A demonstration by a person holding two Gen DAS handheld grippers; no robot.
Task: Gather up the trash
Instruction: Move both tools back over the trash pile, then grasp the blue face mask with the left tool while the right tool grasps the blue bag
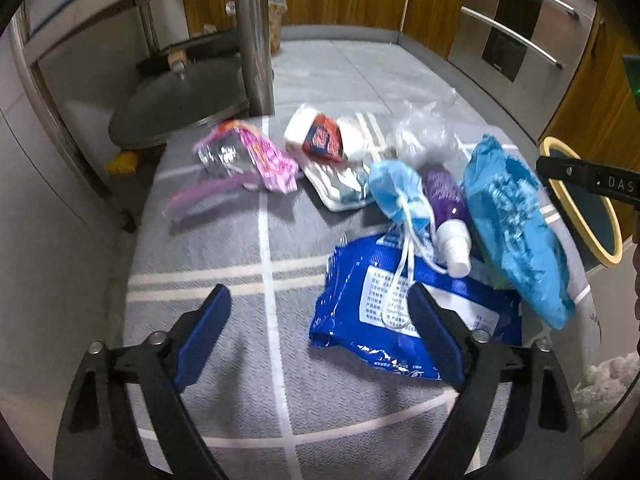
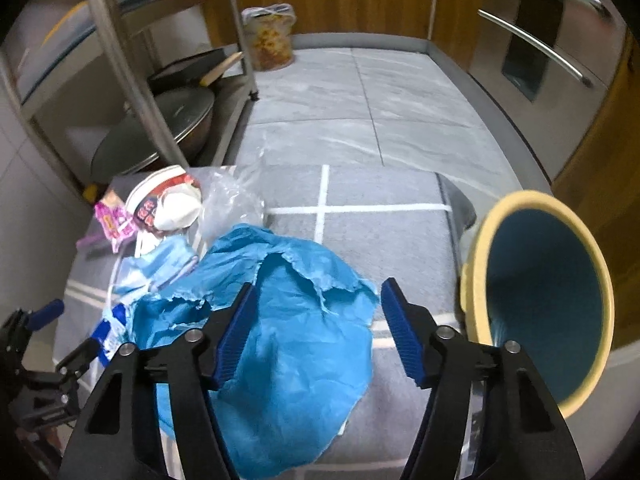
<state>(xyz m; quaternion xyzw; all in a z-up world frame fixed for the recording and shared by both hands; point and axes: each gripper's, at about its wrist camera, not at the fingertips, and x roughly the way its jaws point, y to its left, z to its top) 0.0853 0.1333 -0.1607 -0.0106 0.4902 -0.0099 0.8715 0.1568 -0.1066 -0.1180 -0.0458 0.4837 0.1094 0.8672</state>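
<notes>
1. A grey cloth with white grid lines (image 1: 248,240) covers the surface and carries all the litter; grey floor tiles (image 2: 360,112) lie beyond it.
2. A steel rack (image 2: 120,64) stands at the cloth's far left corner, with a large round metal lid (image 1: 180,112) leaning low inside it.
3. The bin (image 2: 548,300), yellow-rimmed and teal inside, lies tilted at the cloth's right edge, its mouth facing the camera.
4. A crumpled blue paper sheet (image 2: 288,340) is the biggest piece of trash, near the bin and under the right hand-held gripper (image 2: 316,328), whose fingers are spread wide and grip nothing.
5. A blue wet-wipe pack (image 1: 400,320) lies flat at the near side; the left hand-held gripper (image 1: 320,328) hangs over its left end, fingers wide apart and empty.
6. A light blue face mask (image 1: 396,192) sits behind the pack, its white ear loops trailing across it.
7. A purple spray bottle (image 1: 448,208) with a white cap lies between mask and blue sheet.
8. A clear plastic bag (image 1: 428,132) is crumpled at the far side.
9. A white cup with a red and blue label (image 1: 320,136) lies tipped over beside it.
10. A pink wrapper (image 1: 256,156) lies furthest left.
</notes>
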